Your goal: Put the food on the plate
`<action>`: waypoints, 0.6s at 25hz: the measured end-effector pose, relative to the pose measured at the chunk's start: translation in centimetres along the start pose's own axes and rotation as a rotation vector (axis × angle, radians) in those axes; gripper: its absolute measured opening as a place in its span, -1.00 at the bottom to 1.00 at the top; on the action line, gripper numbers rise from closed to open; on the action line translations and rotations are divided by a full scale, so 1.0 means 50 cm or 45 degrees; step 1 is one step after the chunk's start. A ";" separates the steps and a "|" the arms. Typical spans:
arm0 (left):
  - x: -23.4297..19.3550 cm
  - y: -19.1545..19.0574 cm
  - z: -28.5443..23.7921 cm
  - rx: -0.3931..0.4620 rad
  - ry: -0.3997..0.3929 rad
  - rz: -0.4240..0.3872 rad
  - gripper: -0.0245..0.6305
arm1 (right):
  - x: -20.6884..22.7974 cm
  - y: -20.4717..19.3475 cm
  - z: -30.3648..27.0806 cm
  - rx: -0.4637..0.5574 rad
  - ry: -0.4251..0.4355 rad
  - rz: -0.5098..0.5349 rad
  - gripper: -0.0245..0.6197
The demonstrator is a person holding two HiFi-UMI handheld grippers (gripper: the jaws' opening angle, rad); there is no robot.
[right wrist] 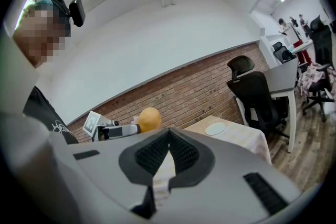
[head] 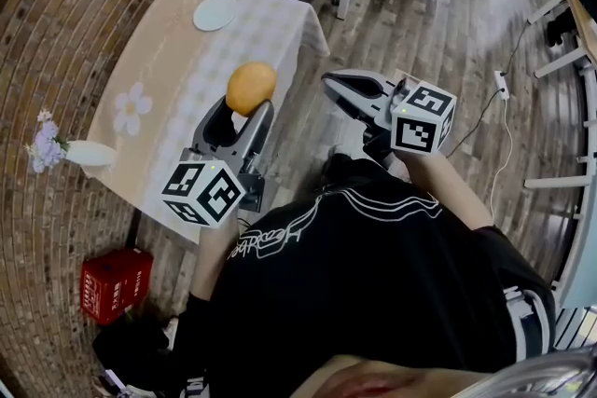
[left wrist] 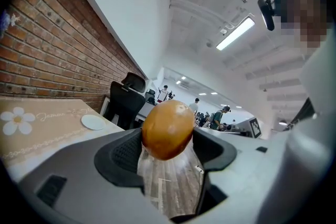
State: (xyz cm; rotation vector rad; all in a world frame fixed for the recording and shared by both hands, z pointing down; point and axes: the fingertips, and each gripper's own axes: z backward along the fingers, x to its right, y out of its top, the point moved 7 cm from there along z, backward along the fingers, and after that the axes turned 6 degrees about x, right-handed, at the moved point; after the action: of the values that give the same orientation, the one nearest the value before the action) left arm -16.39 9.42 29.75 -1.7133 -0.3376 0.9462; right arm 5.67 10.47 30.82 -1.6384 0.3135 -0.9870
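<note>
While against brick wall (head: 56, 33), clothed table (head: 173, 61), plate (head: 215, 12).

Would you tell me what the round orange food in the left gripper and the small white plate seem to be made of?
The round orange food looks smooth and slightly glossy, with a highlight on top: plastic or real fruit. The small white plate is plain and even, perhaps ceramic or plastic; too small to tell.

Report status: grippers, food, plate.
Left hand-held gripper shut on the orange food, held aloft. Right hand-held gripper shut, empty. Plate bare at the table's far end. Vase off to the side.
</note>
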 end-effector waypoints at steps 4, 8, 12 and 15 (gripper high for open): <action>-0.013 0.008 -0.016 -0.002 0.029 -0.010 0.00 | 0.028 0.008 -0.017 0.006 0.023 -0.022 -0.93; -0.037 0.017 -0.044 -0.008 0.065 -0.007 0.00 | 0.067 0.021 -0.050 -0.004 0.052 -0.045 -0.93; -0.072 0.028 -0.076 -0.010 0.124 0.011 0.00 | 0.114 0.030 -0.100 -0.036 0.100 -0.075 -0.93; -0.105 0.041 -0.113 -0.012 0.149 0.017 0.00 | 0.157 0.045 -0.143 -0.051 0.123 -0.084 -0.93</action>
State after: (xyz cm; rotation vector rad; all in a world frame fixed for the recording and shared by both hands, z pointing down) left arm -16.08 1.49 30.60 -1.7729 -0.2541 0.8512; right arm 5.87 -0.30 32.26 -1.6491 0.3481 -1.1181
